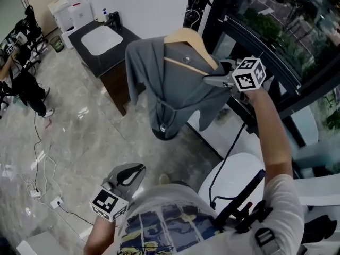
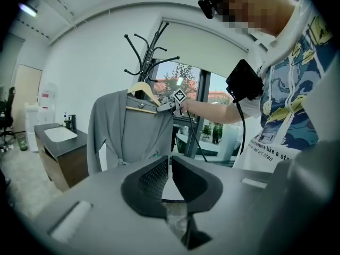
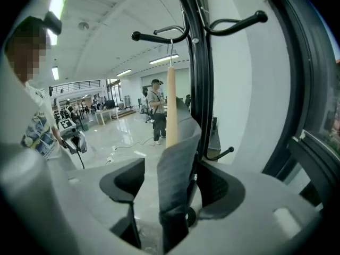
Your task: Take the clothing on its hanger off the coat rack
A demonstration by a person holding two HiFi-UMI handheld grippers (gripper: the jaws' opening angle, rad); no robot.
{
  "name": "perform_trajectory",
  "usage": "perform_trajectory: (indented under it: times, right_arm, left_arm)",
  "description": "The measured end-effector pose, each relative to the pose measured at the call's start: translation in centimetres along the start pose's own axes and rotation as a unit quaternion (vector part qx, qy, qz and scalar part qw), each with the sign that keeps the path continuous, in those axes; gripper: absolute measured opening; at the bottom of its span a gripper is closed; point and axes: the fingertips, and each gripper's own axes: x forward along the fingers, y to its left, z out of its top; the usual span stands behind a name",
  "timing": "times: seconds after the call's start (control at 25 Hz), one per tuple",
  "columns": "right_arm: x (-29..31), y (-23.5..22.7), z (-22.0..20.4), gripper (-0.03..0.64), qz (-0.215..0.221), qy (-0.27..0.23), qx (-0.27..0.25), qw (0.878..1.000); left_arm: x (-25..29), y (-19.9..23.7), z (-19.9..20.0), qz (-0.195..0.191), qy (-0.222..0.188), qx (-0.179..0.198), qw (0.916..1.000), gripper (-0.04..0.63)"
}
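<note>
One grey garment [image 3: 178,158] between wide-apart jaws of the right claw [image 3: 171,190]

In the head view the black metal coat rack [image 1: 188,4] is cut off by the frame's upper edge, and the grey cloth garment [image 1: 170,89] hides its pole lower down. At centre right, the jaw tips of the right gripper [image 1: 212,80] are hidden behind that garment's shoulder. The small bottle [image 1: 104,14] on the dark counter [image 1: 119,49] at upper left is too small to identify.

The right arm [image 1: 273,137] stretches far forward, right gripper [image 1: 210,80] raised, jaws wide apart. The left gripper [image 1: 135,172] hangs low and near by the waist, jaws together.
</note>
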Motion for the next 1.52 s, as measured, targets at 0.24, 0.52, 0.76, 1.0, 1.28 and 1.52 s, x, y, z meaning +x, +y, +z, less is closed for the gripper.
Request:
perform_trajectory:
  times: [0.24,0.52,0.76,1.0,1.28,1.52]
  right_arm:
    - [0.6,-0.1,0.6,0.018,-0.012,0.008,-0.040,0.999]
    - [-0.7,0.5,0.7,0.011,-0.051,0.004,-0.043,0.998]
    - [-2.0,1.6,0.7,0.009,-0.067,0.010,-0.039,0.997]
    - [-3.3,3.1,1.2,0.009,-0.081,0.016,-0.047,0.995]
    - [-5.6,5.4,2.7,0.009,-0.100,0.002,-0.050,0.994]
    - [-7.1,8.6,4.0,0.009,-0.113,-0.010,-0.059,0.992]
  left_arm:
    - [-0.1,0.4,-1.1,0.004,0.002,-0.010,0.9999,0.028]
    - [-0.9,0.0,-1.1,-0.001,0.006,-0.015,0.9999,0.026]
    - [-2.0,-0.3,-1.1,-0.005,0.004,-0.013,0.9999,0.026]
    - [-3.9,-0.8,-1.6,-0.007,0.001,-0.009,0.9999,0.026]
    - [-6.3,-1.6,-2.8,-0.015,-0.003,-0.004,0.9999,0.026]
    - [-8.6,-1.8,-2.3,-0.013,-0.009,0.002,0.9999,0.026]
